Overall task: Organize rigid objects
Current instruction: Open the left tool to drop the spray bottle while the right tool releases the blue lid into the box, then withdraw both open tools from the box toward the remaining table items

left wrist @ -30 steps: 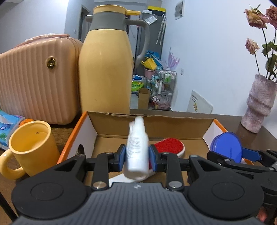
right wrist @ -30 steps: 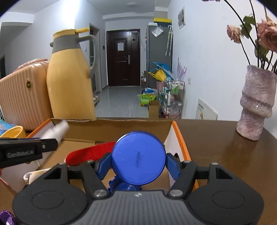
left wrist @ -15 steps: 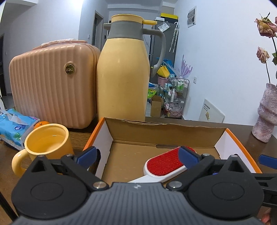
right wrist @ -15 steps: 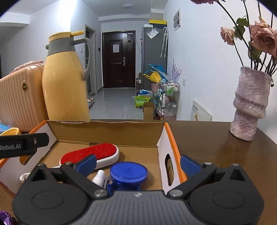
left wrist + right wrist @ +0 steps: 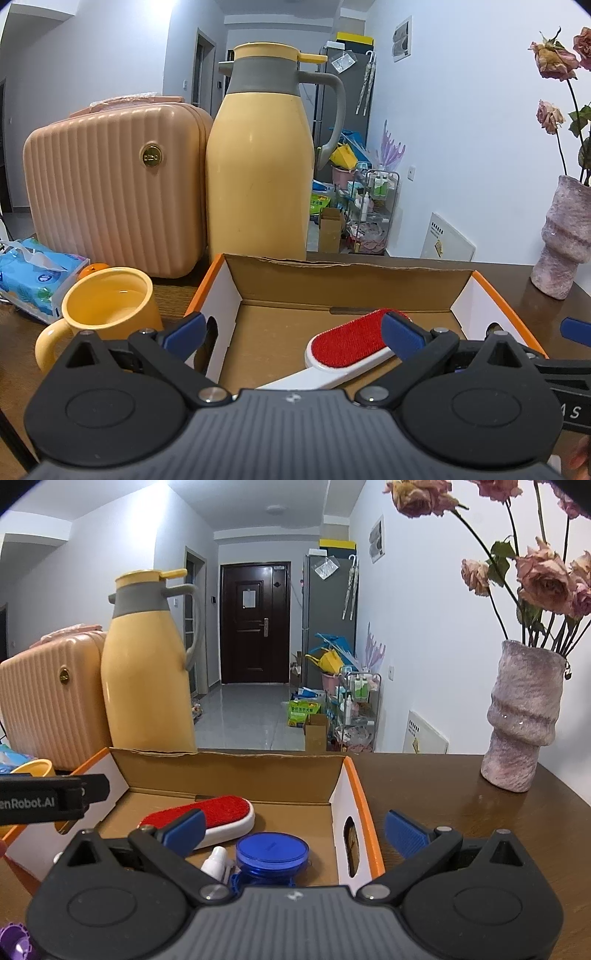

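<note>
An open cardboard box [image 5: 343, 273] [image 5: 229, 771] with orange edges sits on the brown table. Inside it lie a red-and-white lint brush [image 5: 351, 341] [image 5: 218, 814], a blue round jar [image 5: 272, 853] and a small white bottle [image 5: 216, 860]. My left gripper [image 5: 293, 328] is open over the near side of the box, nothing between its blue pads. My right gripper [image 5: 293, 825] is open too, above the jar and the box's right wall. The left gripper's black arm [image 5: 48, 801] shows at the left of the right wrist view.
A tall yellow thermos [image 5: 258, 158] and a pink ribbed case [image 5: 114, 184] stand behind the box. A yellow mug [image 5: 107, 310] and a blue tissue pack [image 5: 33, 273] are left of it. A pink vase [image 5: 524, 716] with dried roses stands at the right.
Both grippers opened. The white bottle left the left gripper and the blue jar left the right one; both now lie in the box. The right gripper drew back slightly.
</note>
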